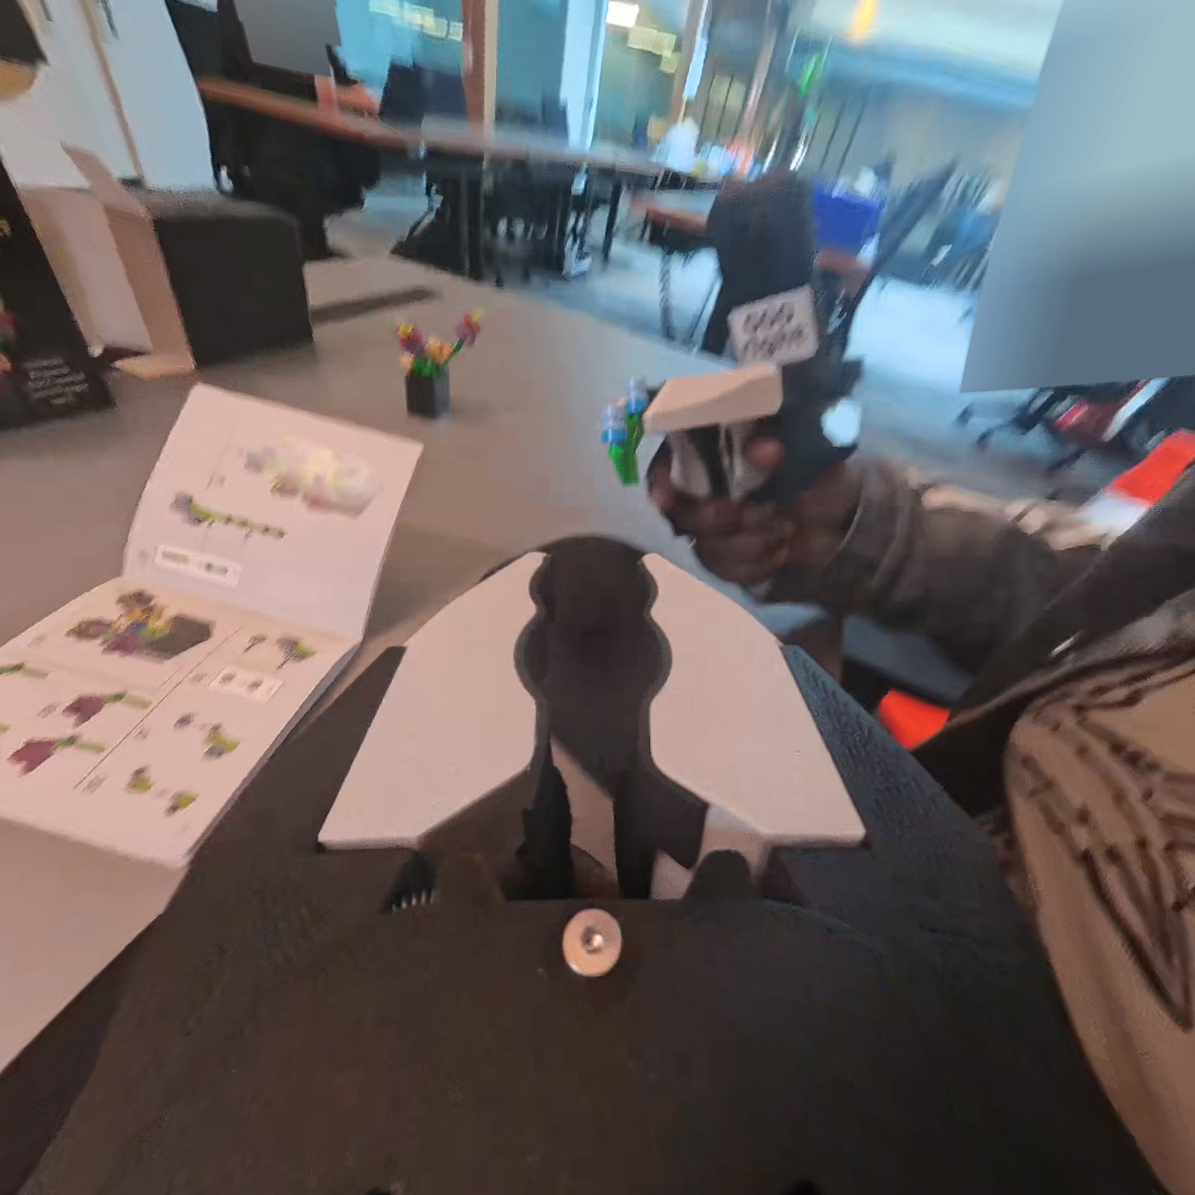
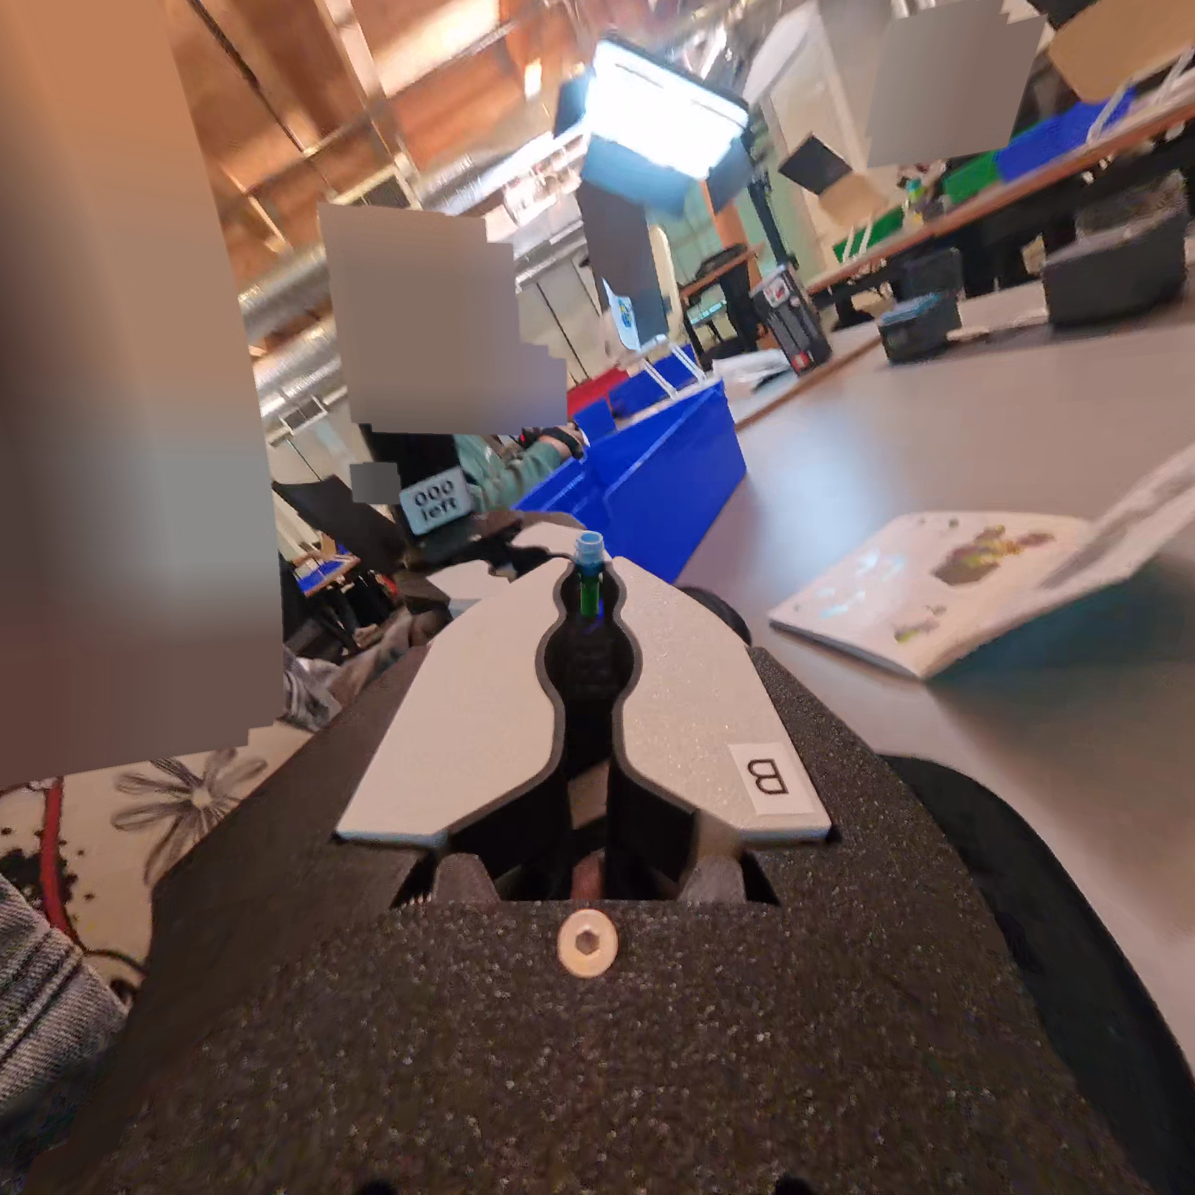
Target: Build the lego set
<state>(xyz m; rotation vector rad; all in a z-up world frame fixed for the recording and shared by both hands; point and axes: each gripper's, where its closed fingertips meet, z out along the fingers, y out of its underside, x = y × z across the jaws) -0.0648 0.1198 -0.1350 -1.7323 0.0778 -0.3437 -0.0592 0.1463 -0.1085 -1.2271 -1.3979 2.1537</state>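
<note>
Right gripper pinching green lego stem with translucent blue tip between smooth grey jaws, lower stem hiding inside, left gripper jaws pressing together empty, blurring glossy instruction booklet lying left of them

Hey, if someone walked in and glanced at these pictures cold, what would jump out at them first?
Probably the small green lego stem with blue buds, pinched at the tip of the right tool and held up in the air to the right. Next, the open instruction booklet lying on the grey table at left, and beyond it a little black pot of colourful lego flowers standing mid-table. The left tool holds nothing.
</note>
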